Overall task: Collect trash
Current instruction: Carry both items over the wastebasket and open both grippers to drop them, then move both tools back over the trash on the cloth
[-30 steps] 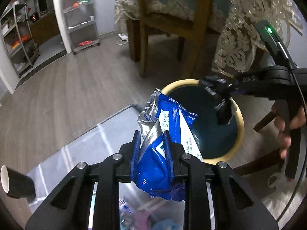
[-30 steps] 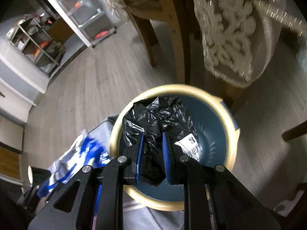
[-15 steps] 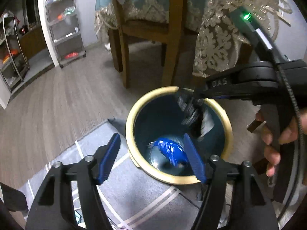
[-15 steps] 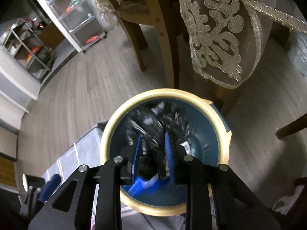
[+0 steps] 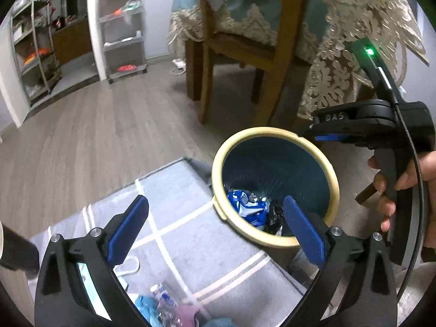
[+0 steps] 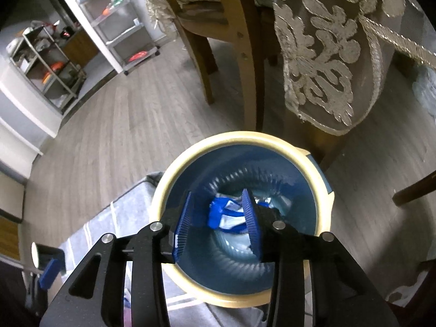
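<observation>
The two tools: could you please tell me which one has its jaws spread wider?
The left tool, jaws flung wide over the rug; the right tool, above the bin, is only partly open.

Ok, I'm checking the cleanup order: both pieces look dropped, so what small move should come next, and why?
Probably swing the left tool back to the litter pile on the grey rug. Its jaws have just opened, now empty; the blue-and-white wrapper and black plastic bag lie inside the cream-rimmed blue bin.
</observation>
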`<action>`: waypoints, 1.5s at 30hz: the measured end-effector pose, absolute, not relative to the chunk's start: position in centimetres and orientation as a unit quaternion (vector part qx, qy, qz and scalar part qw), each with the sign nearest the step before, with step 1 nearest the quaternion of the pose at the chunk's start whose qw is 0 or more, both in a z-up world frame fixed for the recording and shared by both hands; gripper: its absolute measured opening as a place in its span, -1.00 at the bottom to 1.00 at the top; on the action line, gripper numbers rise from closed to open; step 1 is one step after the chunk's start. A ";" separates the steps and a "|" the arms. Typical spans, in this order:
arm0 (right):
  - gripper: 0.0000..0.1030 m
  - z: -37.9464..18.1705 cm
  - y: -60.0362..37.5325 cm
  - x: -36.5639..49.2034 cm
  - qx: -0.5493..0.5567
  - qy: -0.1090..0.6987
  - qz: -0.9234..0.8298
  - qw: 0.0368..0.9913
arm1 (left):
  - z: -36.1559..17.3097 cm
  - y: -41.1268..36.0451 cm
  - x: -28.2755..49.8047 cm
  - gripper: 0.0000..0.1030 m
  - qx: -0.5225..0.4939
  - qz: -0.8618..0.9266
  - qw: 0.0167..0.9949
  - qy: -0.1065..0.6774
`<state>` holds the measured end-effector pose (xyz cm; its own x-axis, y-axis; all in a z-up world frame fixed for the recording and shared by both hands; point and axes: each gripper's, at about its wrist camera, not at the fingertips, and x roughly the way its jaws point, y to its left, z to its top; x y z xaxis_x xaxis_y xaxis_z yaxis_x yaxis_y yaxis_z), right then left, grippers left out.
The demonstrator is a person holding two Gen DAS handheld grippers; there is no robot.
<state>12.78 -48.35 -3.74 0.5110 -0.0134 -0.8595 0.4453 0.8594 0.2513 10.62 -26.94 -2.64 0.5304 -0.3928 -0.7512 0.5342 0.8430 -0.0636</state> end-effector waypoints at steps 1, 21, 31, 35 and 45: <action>-0.22 -3.6 -48.1 12.9 0.224 0.475 -0.134 0.841 | -2.5 -26.5 10.6 0.89 0.083 -0.262 0.870 0.409; 0.05 -2.5 -45.1 12.7 0.189 0.474 -0.110 0.853 | -1.3 -21.3 8.8 0.89 0.113 -0.150 0.882 0.433; 0.80 0.5 -39.9 10.2 0.189 0.444 -0.063 0.874 | 1.3 -17.2 7.0 0.89 0.133 -0.117 0.888 0.425; 0.81 1.4 -37.0 8.7 0.187 0.436 -0.043 0.879 | 3.3 -14.2 5.9 0.89 0.143 -0.091 0.893 0.418; 0.83 1.4 -28.2 3.5 0.116 0.434 0.015 0.893 | 4.8 -5.5 3.0 0.89 0.132 -0.059 0.904 0.402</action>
<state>3.49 -28.17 1.35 0.6231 0.1271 -0.7717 0.0737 0.9728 0.2197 3.00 -5.53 4.75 0.6700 0.0004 -0.7424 0.2124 0.9581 0.1922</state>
